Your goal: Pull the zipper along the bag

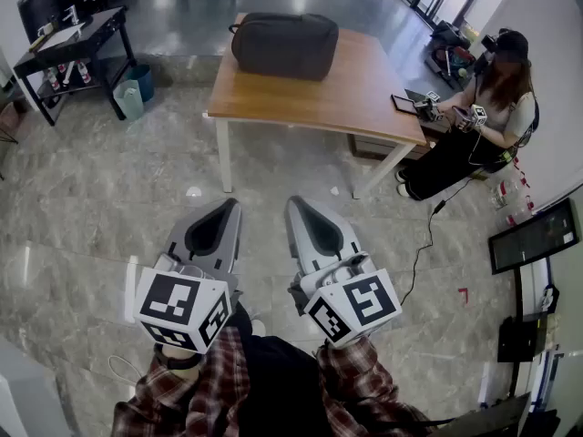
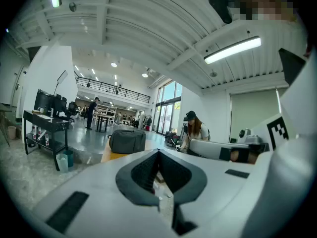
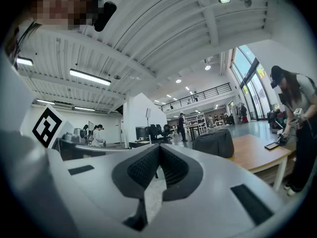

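A dark grey bag (image 1: 285,44) lies at the far end of a wooden table (image 1: 337,94), well ahead of me. It also shows small in the left gripper view as the bag (image 2: 127,140) and in the right gripper view as the bag (image 3: 213,143). My left gripper (image 1: 230,207) and right gripper (image 1: 297,204) hang side by side over the floor, a good way short of the table. Both are shut, tips together, with nothing between their jaws. The bag's zipper is too small to make out.
A person (image 1: 483,107) sits at the table's right corner handling devices. A black shelf cart (image 1: 68,48) and a teal bin (image 1: 138,82) stand at the left. A monitor (image 1: 535,235) and cables lie on the marble floor at the right.
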